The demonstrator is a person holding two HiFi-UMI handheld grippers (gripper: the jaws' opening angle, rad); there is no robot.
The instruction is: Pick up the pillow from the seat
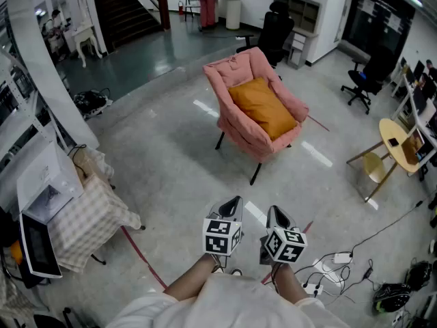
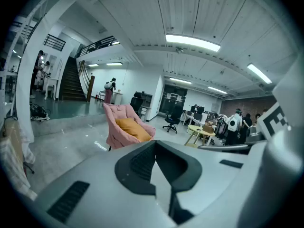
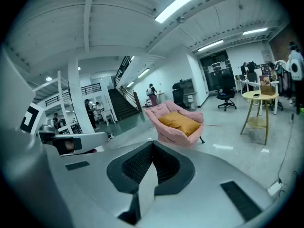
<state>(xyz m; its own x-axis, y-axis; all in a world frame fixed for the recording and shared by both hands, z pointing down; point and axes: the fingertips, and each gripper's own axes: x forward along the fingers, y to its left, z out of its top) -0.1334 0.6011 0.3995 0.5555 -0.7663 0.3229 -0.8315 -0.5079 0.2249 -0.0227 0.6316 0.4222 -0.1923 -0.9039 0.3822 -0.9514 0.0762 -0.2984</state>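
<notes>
Pillow [image 1: 263, 106] on the armchair [image 1: 235, 70] seat looks soft and light; pinch a corner. Left gripper [image 1: 235, 201] and right gripper [image 1: 274, 212] are closed, empty.

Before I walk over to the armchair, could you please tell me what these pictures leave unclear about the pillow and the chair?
- Pillow: underside and back, head view, pressed against the armchair.
- Armchair's rear legs: head view, under its own seat.
- Armchair's base: left gripper view, mostly behind the left gripper.
- Pillow's fabric and closure: too small in every view.
</notes>
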